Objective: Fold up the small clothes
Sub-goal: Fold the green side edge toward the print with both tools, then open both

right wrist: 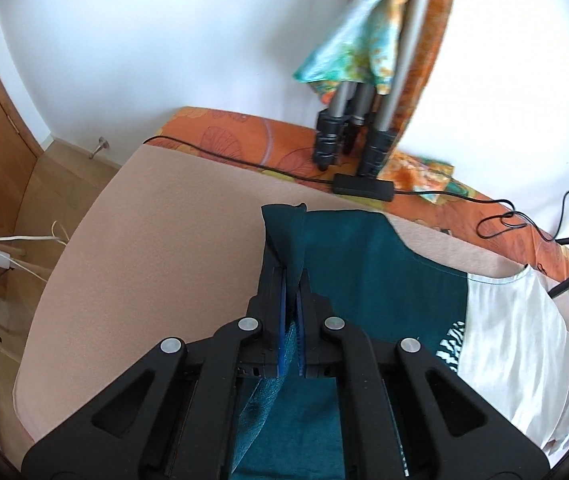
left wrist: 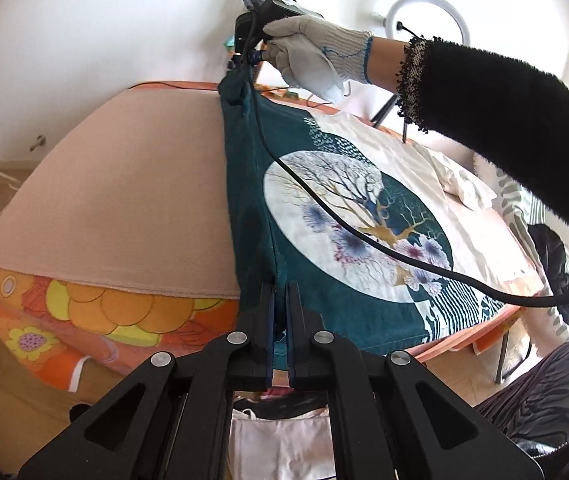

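A teal and white T-shirt (left wrist: pixel 324 208) with a round tree print lies on the beige cloth-covered table (left wrist: pixel 124 200). My left gripper (left wrist: pixel 280 286) is shut on the near teal edge of the shirt. At the far end a gloved hand (left wrist: pixel 308 52) holds my right gripper (left wrist: pixel 240 76), shut on the far corner and lifting it, so the left edge hangs taut between both. In the right wrist view my right gripper (right wrist: pixel 293 276) pinches a fold of the teal T-shirt (right wrist: pixel 384 264), with a flap sticking up past the fingertips.
A black cable (left wrist: pixel 364 236) trails across the shirt print. Tripod legs (right wrist: pixel 348 136) and a black adapter (right wrist: pixel 364 187) stand at the table's far edge on the orange floral cloth (right wrist: pixel 244 136). Other clothes (left wrist: pixel 556 264) pile at the right. Wooden floor (right wrist: pixel 72 160) lies left.
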Demonstrator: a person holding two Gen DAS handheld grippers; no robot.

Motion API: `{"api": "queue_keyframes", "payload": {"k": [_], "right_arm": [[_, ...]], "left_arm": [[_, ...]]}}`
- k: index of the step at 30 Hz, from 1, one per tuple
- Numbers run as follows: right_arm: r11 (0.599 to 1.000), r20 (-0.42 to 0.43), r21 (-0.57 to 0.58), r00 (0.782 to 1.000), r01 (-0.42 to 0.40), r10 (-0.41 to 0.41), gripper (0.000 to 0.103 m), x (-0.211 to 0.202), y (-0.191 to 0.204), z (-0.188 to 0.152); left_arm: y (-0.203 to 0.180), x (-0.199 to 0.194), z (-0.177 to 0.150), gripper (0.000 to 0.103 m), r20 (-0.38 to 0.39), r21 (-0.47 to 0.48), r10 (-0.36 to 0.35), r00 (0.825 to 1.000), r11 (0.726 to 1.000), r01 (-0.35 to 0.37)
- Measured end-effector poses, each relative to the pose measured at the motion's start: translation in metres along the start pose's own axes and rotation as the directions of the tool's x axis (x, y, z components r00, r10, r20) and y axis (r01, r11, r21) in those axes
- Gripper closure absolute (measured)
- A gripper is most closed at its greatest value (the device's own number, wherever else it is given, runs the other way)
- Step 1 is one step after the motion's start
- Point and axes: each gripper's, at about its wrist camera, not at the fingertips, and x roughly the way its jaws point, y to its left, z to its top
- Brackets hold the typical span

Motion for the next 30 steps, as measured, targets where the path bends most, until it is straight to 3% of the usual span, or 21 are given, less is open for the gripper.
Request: {"api": "queue_keyframes", "payload": {"k": [4, 9, 17, 21, 22, 23, 25, 27, 30], "right_arm": [[0.999, 0.014, 0.049, 1.0, 0.02, -0.02, 0.098, -0.009, -0.045, -0.009], [0.992, -0.01, 0.12, 1.0, 0.028, -0.027, 0.098, -0.002, -0.095, -0.022], [0.991, -0.032, 0.124, 0.999, 0.039, -0.035, 0.098, 0.025, -0.11, -0.036], [0.989, -0.039, 0.117, 0.996, 0.085, -0.081, 0.098, 0.03, -0.115, -0.036], [0.989, -0.047, 0.105, 0.994, 0.104, -0.1, 0.093, 0.031, -0.116, -0.036], [0.987, -0.057, 0.087, 0.99, 0.136, -0.131, 0.074, 0.031, -0.117, -0.036], [0.977, -0.05, 0.088, 0.98, 0.195, -0.192, 0.054, 0.025, -0.125, -0.039], [0.975, -0.034, 0.129, 0.984, 0.179, -0.176, 0.054, 0.011, -0.138, -0.043], [0.973, -0.006, 0.188, 0.991, 0.131, -0.132, 0.054, -0.02, -0.155, -0.053]], "left_arm": [[-0.027, 0.016, -0.001, 0.1, -0.04, 0.078, -0.032, 0.999, 0.996, 0.035], [-0.047, 0.037, -0.007, 0.1, -0.108, 0.109, -0.061, 0.992, 0.991, 0.073], [-0.058, 0.047, -0.01, 0.1, -0.137, 0.126, -0.069, 0.988, 0.988, 0.086], [-0.065, 0.053, -0.01, 0.1, -0.167, 0.137, -0.094, 0.981, 0.983, 0.118], [-0.068, 0.054, -0.011, 0.099, -0.179, 0.139, -0.112, 0.977, 0.981, 0.138], [-0.07, 0.056, -0.01, 0.097, -0.191, 0.134, -0.133, 0.972, 0.978, 0.161], [-0.078, 0.058, -0.011, 0.092, -0.229, 0.149, -0.154, 0.961, 0.97, 0.191], [-0.086, 0.056, -0.014, 0.086, -0.237, 0.18, -0.158, 0.958, 0.962, 0.204], [-0.091, 0.047, -0.019, 0.084, -0.23, 0.208, -0.163, 0.96, 0.955, 0.212]]}}
